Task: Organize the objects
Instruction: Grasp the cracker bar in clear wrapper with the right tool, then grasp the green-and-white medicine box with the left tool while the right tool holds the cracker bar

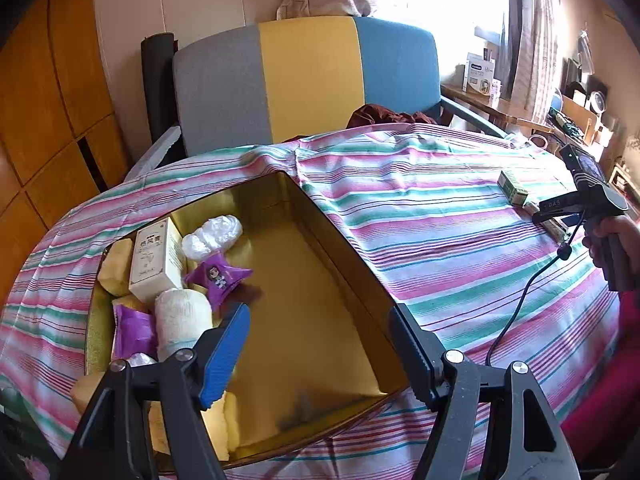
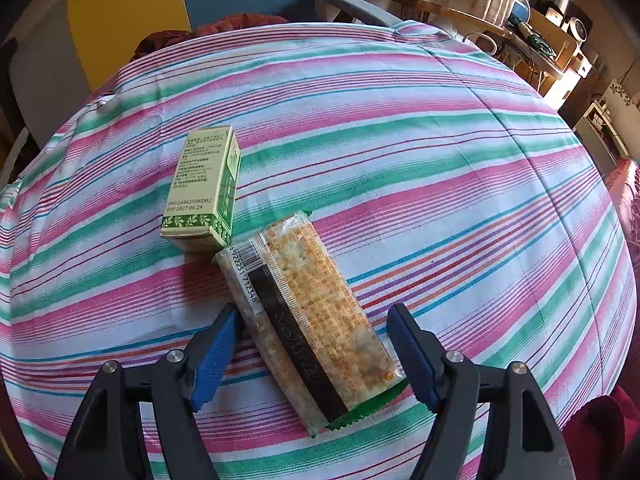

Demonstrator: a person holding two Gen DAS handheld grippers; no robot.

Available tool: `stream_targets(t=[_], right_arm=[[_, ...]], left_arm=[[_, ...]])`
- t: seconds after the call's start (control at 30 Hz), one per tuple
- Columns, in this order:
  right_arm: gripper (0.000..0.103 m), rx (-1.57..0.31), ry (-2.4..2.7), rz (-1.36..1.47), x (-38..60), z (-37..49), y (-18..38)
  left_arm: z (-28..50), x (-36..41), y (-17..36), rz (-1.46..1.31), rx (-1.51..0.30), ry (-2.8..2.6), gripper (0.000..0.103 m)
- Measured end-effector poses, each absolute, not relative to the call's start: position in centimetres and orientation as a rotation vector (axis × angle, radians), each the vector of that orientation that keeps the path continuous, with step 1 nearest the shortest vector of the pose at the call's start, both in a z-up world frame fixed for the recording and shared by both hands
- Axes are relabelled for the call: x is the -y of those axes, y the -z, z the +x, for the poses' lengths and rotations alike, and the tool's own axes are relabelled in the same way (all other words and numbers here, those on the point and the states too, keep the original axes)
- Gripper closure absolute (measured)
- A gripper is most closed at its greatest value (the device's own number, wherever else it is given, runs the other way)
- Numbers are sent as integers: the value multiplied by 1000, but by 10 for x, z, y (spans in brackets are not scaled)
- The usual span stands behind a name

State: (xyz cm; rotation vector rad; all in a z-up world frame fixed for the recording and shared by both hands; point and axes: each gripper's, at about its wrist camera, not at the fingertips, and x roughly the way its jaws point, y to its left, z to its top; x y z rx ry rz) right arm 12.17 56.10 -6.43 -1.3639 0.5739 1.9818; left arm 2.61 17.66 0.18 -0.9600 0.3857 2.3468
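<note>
- Your right tool [image 2: 312,320] is pointing steeply down at the desk [image 2: 440,168], jaws spread, with the cracker packet [image 2: 308,320] lying flat between the two blue pads.
- The left pad [image 2: 218,350] is sitting just beside the packet's long edge, maybe brushing the wrapper, can't really tell. The right pad [image 2: 412,356] is standing clear of it, with striped cloth showing in the gap.
- So nothing is getting pinched there. The packet is just lying on the cloth at a slant, barcode end away from you, green crimped end poking out towards the tool's body.
- The green box [image 2: 202,192] is lying just past the packet's far end, up and to the left, corner nearly touching it, and fully outside the jaws.
- Your left tool [image 1: 320,324] is hanging over the gold tin [image 1: 344,236], also spread wide and empty. Its right finger is sitting about over the tin's right wall, and its left finger is over the pile of stuff.
- In the tin, bunched on the left side: a cream box [image 1: 154,264], a purple candy pouch [image 1: 218,276], a white gauze roll [image 1: 182,320], a clear plastic wad [image 1: 212,236], plus some yellow pieces. The right half of the tin floor is showing bare gold.
- From the left camera you're also seeing your right hand [image 1: 612,240] gripping its handle way off at the far right of the desk, well apart from the tin.
</note>
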Motion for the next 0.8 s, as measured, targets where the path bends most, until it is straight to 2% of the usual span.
stream_targets(t=[0.07, 0.1, 0.13, 0.27, 0.4, 0.8], right_arm=[[41, -566, -1993, -1363, -557, 123, 63], [51, -548, -1996, -1366, -554, 123, 62], [53, -523, -1999, -1374, -550, 123, 61], [53, -454, -1998, -1405, -538, 122, 62], [52, -554, -1998, -1406, -545, 126, 63], [54, -573, -1882, -1349, -558, 142, 60]], left_arm=[[26, -180, -2, -956, -391, -2342, 30], [27, -182, -2, -955, -394, -2338, 30], [27, -184, -2, -955, -396, -2335, 30], [28, -193, -3, -949, -406, -2318, 30], [29, -205, -5, -940, -425, -2301, 30], [24, -266, -15, -928, -420, -2208, 30]])
